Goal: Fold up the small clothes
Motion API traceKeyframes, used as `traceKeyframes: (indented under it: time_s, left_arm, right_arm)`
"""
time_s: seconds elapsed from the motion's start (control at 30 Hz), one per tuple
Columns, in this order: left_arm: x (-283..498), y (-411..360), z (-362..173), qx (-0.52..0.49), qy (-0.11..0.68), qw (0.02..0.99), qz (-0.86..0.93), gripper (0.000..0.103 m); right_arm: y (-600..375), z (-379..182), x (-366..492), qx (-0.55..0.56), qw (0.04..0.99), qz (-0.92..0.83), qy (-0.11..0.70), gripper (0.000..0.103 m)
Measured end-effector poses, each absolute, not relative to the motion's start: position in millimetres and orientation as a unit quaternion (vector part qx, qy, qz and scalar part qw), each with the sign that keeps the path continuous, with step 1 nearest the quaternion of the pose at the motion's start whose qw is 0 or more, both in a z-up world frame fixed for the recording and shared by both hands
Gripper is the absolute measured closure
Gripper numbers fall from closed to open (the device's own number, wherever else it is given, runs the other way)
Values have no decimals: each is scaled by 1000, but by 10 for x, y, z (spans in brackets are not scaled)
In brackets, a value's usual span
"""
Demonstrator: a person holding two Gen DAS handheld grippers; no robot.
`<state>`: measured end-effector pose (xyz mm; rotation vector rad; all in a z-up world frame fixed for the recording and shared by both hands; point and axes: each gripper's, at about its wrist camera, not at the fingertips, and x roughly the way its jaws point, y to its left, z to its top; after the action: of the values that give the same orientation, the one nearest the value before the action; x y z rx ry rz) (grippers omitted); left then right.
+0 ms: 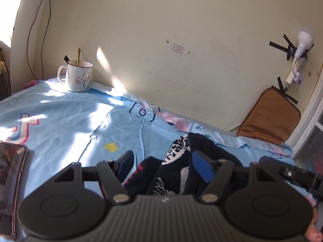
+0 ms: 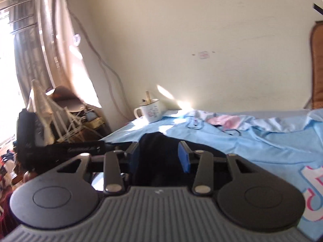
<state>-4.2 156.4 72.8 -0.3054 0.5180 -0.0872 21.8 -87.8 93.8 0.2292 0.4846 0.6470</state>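
Observation:
A small dark navy knitted garment [image 1: 179, 167] with white pattern and a red stripe lies bunched on the light blue bedsheet [image 1: 66, 121]. My left gripper [image 1: 163, 163] is open, its blue pads on either side of the cloth. In the right wrist view the same dark garment [image 2: 159, 153] fills the gap of my right gripper [image 2: 159, 155], whose blue pads stand apart around it without pinching. How the garment is folded below the fingers is hidden.
A white mug [image 1: 77, 76] with a spoon stands at the bed's far corner by the wall. A phone [image 1: 10, 185] lies at the left. A brown cushion [image 1: 268, 117] leans on the wall at right. Clutter and a drying rack [image 2: 52, 117] stand by the window.

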Motion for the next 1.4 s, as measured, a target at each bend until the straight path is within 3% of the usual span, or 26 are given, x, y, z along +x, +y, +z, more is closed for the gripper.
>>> traceKeyframes:
  time_s: [0.33,0.97,1.13,1.4]
  left_arm:
    - [-22,1445,609,-105,276,956,7,37]
    - [173,1605,313,-117,300,946,47,35]
    - [179,1642,234,-118,290,948,51,23]
    - [74,1643,104,-115,247,961,50,12]
  right_arm:
    - [-775,647,444,132,919,267,257,70]
    - [203,483,769,-129,908,291,274,69]
    - [110,424,776,-104,914,294,260,69]
    - [-23,390,682,-75,924,297,230,68]
